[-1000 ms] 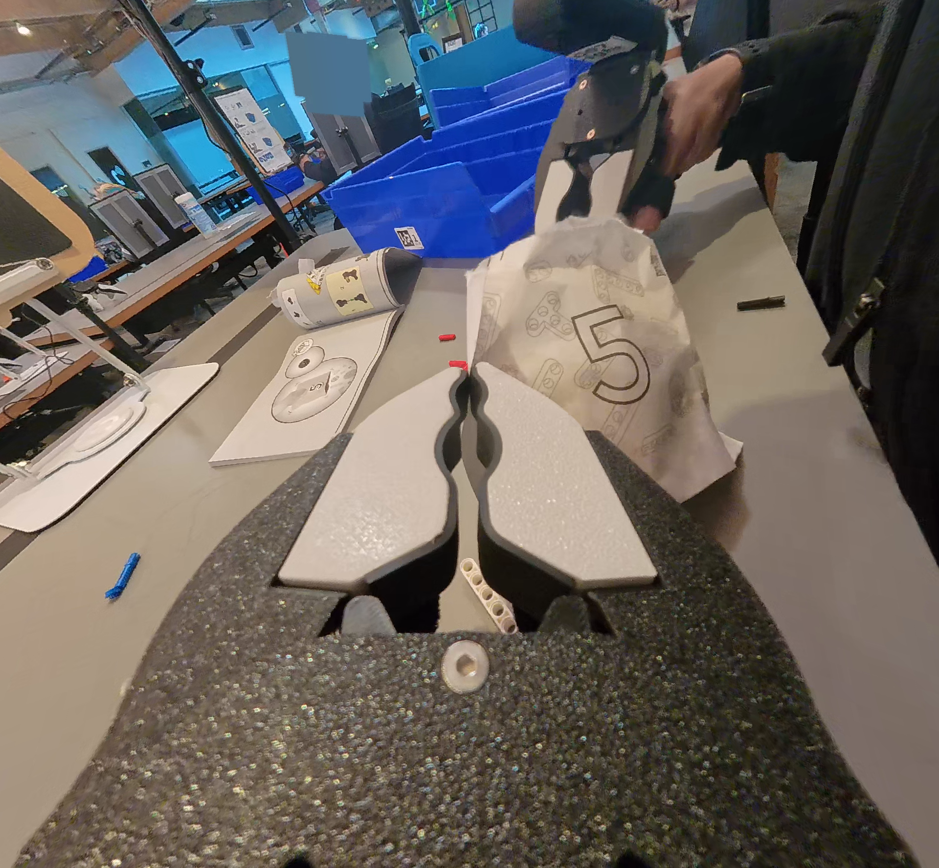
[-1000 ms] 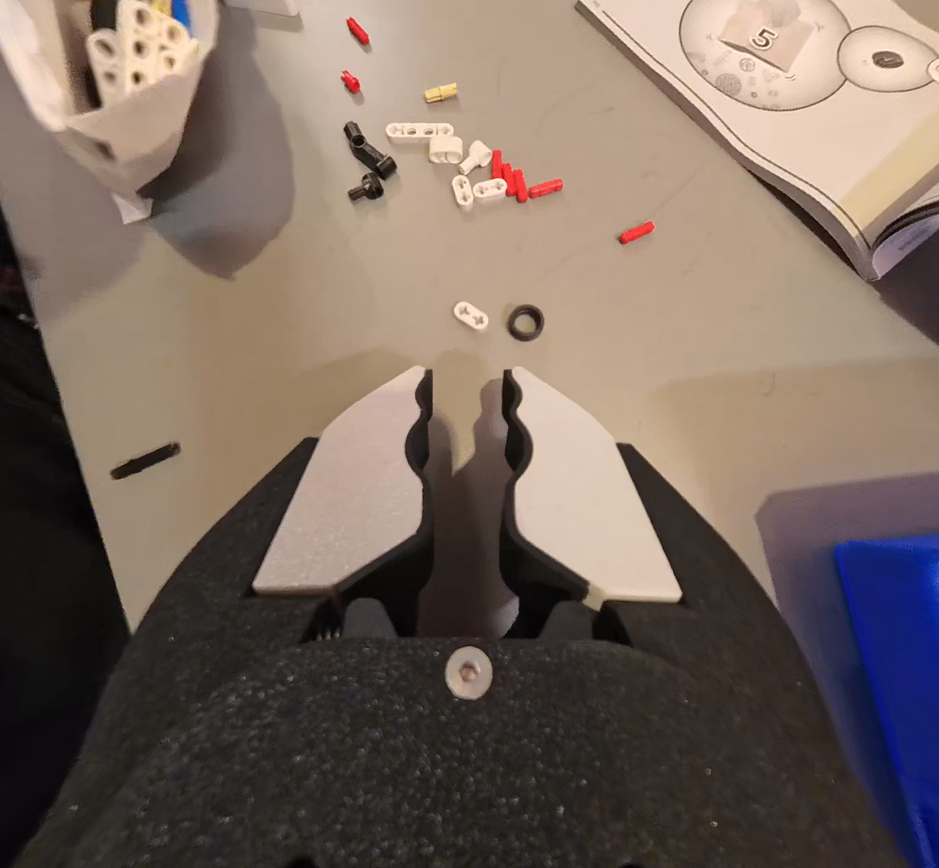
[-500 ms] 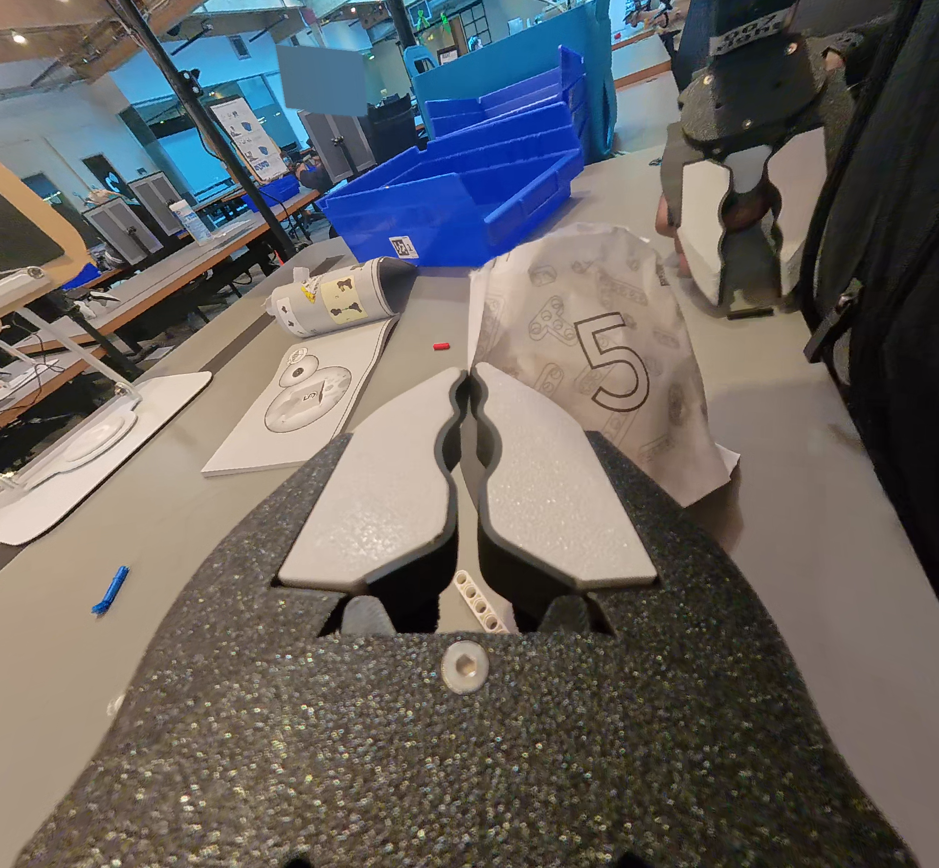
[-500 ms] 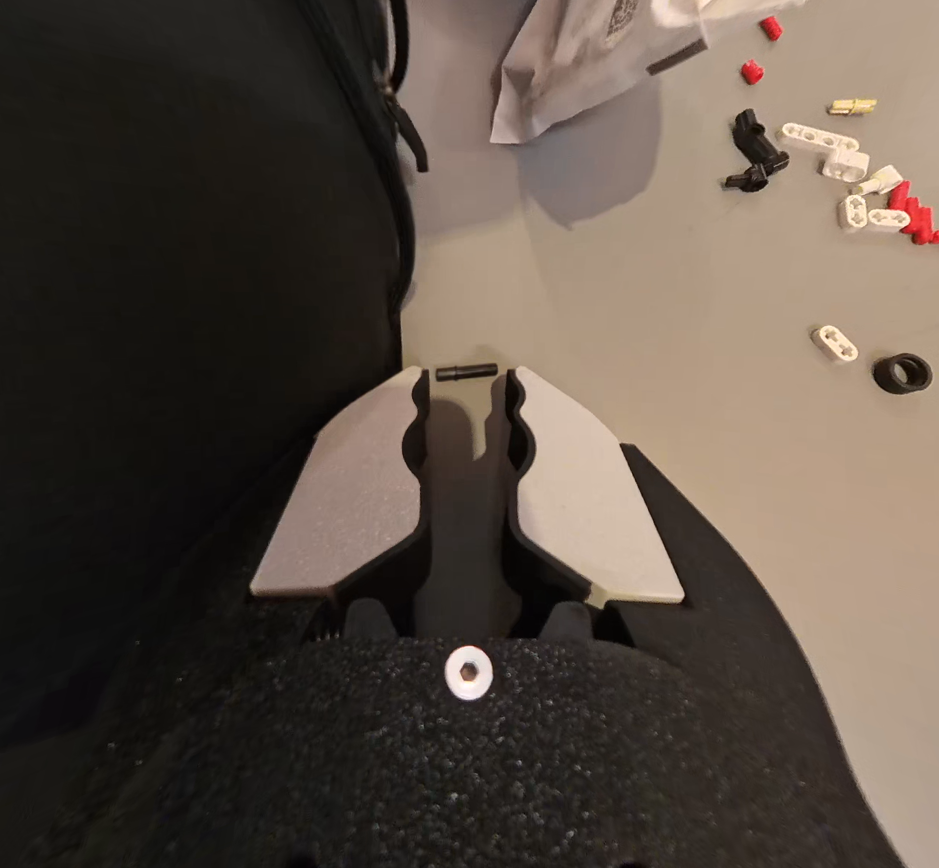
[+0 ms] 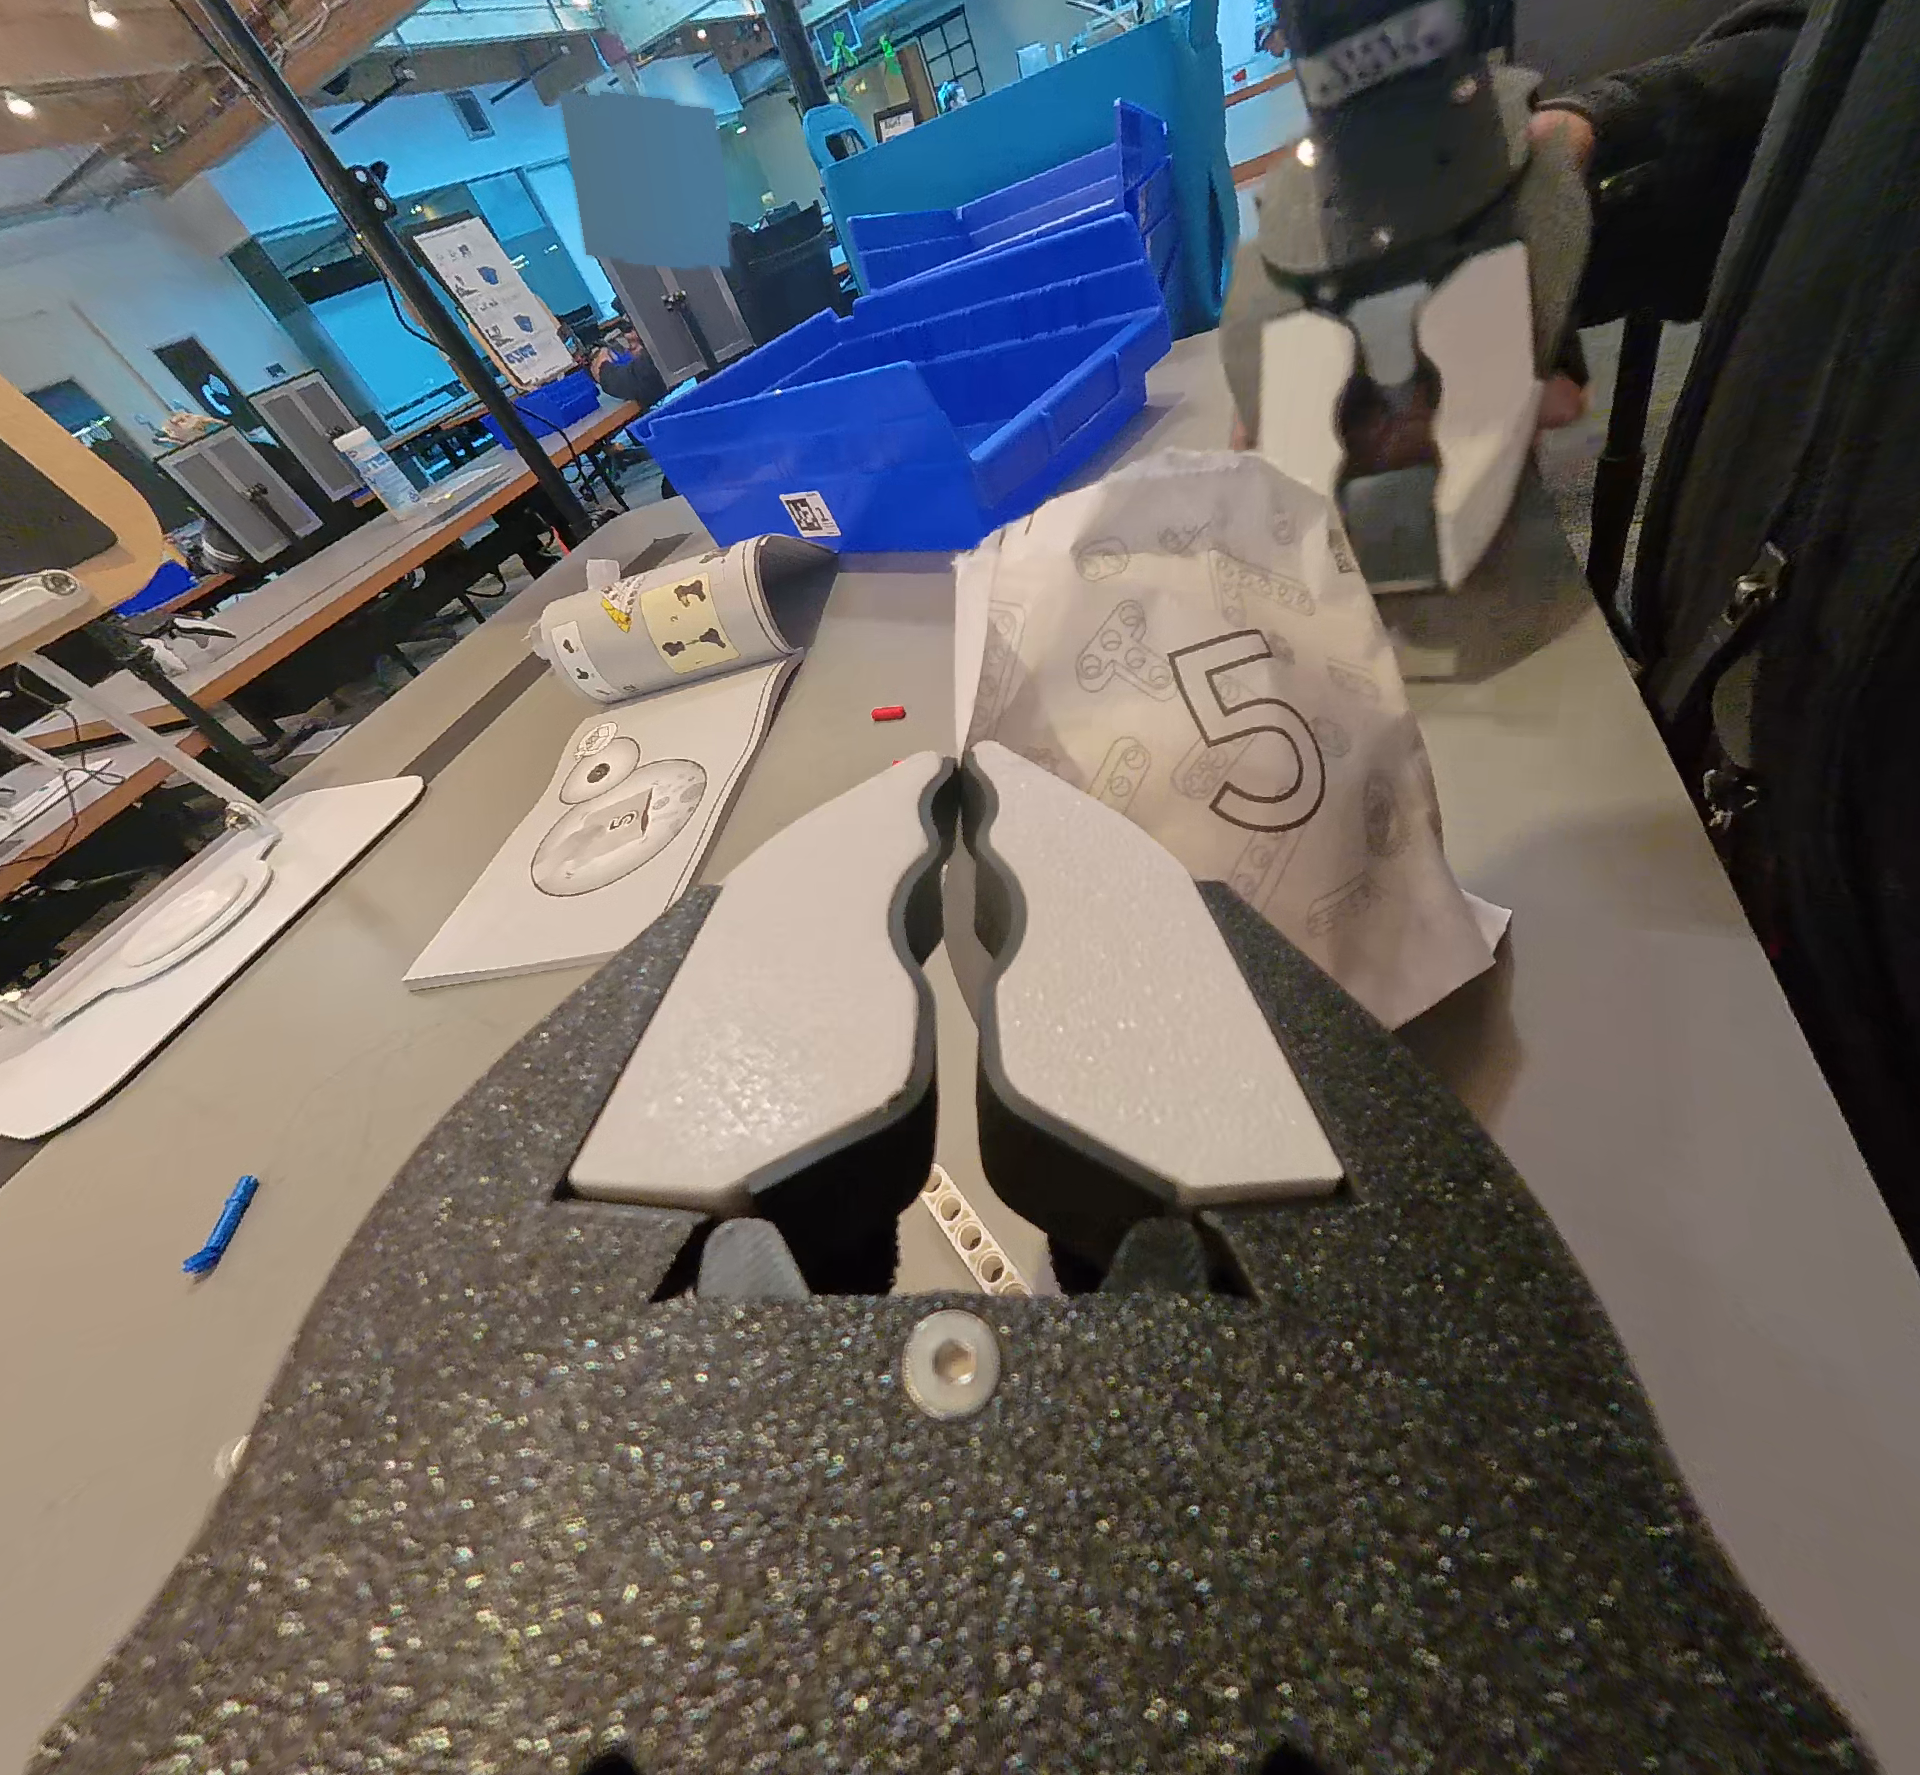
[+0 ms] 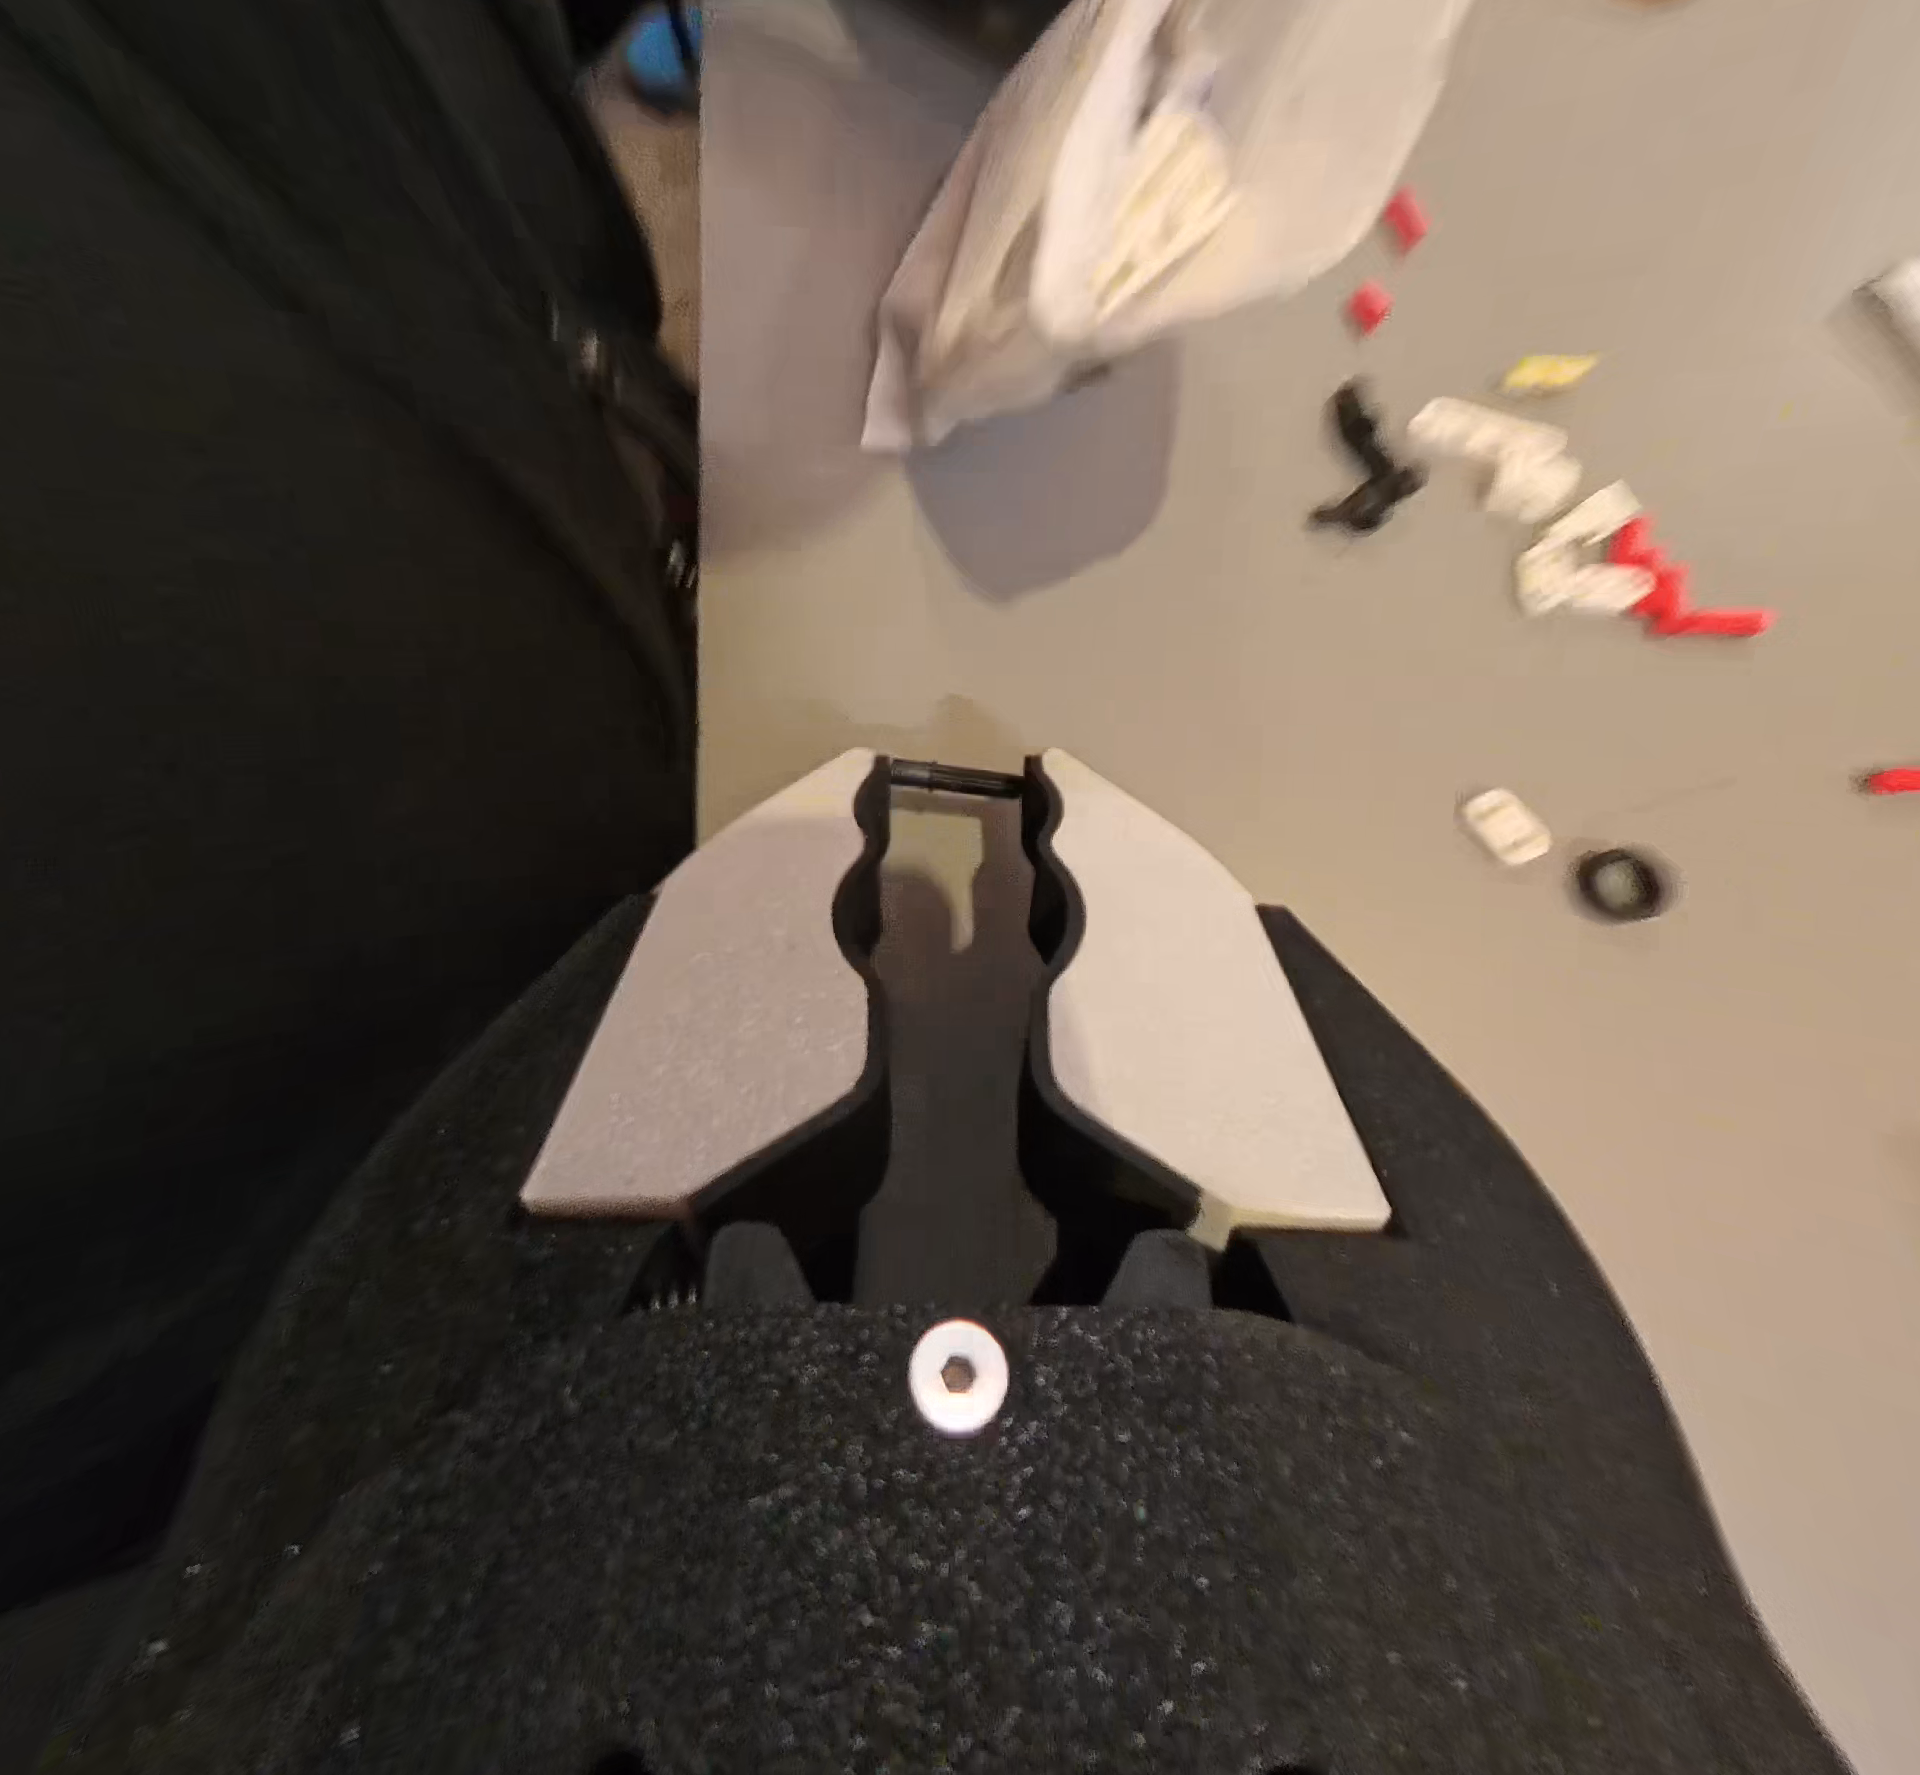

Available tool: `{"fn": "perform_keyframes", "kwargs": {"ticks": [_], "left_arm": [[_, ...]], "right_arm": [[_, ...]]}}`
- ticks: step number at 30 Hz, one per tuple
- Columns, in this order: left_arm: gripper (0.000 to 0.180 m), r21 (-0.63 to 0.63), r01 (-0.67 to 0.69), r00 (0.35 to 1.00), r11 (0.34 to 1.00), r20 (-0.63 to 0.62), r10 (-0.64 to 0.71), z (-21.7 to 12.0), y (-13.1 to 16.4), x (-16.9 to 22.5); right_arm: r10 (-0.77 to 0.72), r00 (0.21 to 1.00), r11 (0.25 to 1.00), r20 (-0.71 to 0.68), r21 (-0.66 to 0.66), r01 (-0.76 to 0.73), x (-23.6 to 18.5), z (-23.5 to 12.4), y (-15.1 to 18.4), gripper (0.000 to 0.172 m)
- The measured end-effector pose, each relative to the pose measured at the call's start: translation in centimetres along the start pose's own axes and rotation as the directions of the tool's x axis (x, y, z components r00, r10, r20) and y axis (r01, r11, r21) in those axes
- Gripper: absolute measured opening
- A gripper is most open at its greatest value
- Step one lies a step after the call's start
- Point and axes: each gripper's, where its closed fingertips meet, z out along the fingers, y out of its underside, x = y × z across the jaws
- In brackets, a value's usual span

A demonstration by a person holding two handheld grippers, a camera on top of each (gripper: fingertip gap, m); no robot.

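Right tongs [image 6: 958, 775] clamp a black pin [image 6: 954, 778] endwise between the tips; left tongs [image 5: 958, 775] closed, pinching the paper bag's [image 5: 1195, 738] edge.

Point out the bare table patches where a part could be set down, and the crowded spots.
Free: the grey table between the paper bag, the table's near edge and the loose-parts cluster. Also left of the booklet, around the blue pin. Crowded: that cluster.

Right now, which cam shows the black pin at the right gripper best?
Right wrist view: the black pin spans the gap between the right gripper fingers, end to end. Left wrist view shows that gripper only blurred, pin not discernible.
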Motion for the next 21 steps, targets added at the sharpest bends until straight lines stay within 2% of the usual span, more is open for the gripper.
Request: {"fn": "perform_keyframes", "kwargs": {"ticks": [3,5,10,14,18,21], "left_arm": [[0.001,0.002,0.0,1.0,1.0,-0.006,0.0,0.0,0.0,0.1],[0.001,0.002,-0.003,1.0,1.0,-0.011,0.003,0.0,0.0,0.2],[0.0,0.006,-0.008,1.0,1.0,-0.013,0.008,-0.1,-0.1,0.3],[0.001,0.002,-0.011,1.0,1.0,-0.012,0.011,-0.1,-0.1,0.2],[0.001,0.001,-0.012,1.0,1.0,-0.014,0.012,-0.1,-0.1,0.3],[0.0,0.002,-0.011,1.0,1.0,-0.02,0.011,0.0,-0.1,0.3]], "right_arm": [[0.015,1.0,0.978,0.002,0.209,-0.015,1.9,-1.7,-5.4,0.024],[0.003,1.0,0.955,0.02,0.296,-0.009,2.5,-1.9,-8.3,0.024],[-0.079,0.996,0.967,-0.031,0.242,0.084,3.7,0.6,-9.5,0.025],[-0.056,0.997,0.975,-0.057,0.211,0.067,5.1,0.4,-8.0,0.034],[0.01,0.984,1.0,-0.179,0.021,-0.007,9.4,-0.5,-1.6,0.033],[0.033,0.988,0.995,-0.152,-0.086,-0.046,10.1,0.0,1.6,0.032]]}}
